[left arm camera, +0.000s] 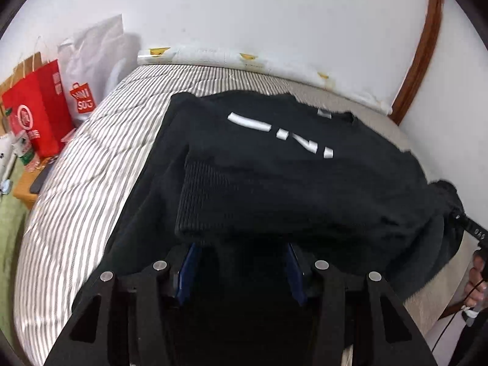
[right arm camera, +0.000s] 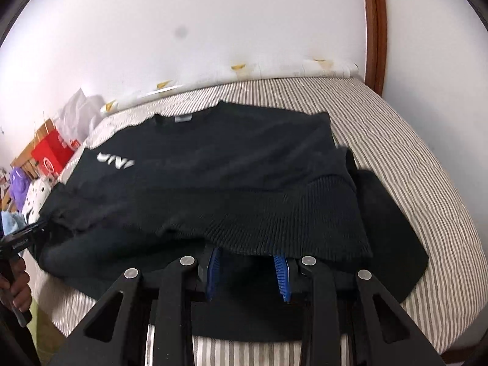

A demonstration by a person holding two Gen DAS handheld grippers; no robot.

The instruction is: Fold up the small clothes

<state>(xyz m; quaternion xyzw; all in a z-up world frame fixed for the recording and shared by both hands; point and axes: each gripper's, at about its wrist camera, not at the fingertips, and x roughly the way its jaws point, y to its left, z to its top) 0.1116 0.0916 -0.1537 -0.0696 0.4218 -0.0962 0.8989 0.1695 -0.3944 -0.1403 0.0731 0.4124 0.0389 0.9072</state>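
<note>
A black sweatshirt (left arm camera: pixel 289 177) with white letters and a ribbed hem lies on the striped bed; its bottom part is doubled up over the chest. It also shows in the right wrist view (right arm camera: pixel 213 183). My left gripper (left arm camera: pixel 241 244) stands open at the near edge, its blue pads (left arm camera: pixel 189 262) wide apart and their tips hidden under the ribbed hem (left arm camera: pixel 207 204). My right gripper (right arm camera: pixel 248 253) is open too, its blue pads (right arm camera: pixel 282 271) apart and tucked under the ribbed hem (right arm camera: pixel 289 222). No cloth shows pinched between either pair.
The striped bedcover (left arm camera: pixel 76 189) ends at a white wall with a rolled pad (left arm camera: pixel 213 58). Red and white shopping bags (left arm camera: pixel 45 106) stand left of the bed on a low wooden table. A wooden door frame (right arm camera: pixel 373 24) rises at the right.
</note>
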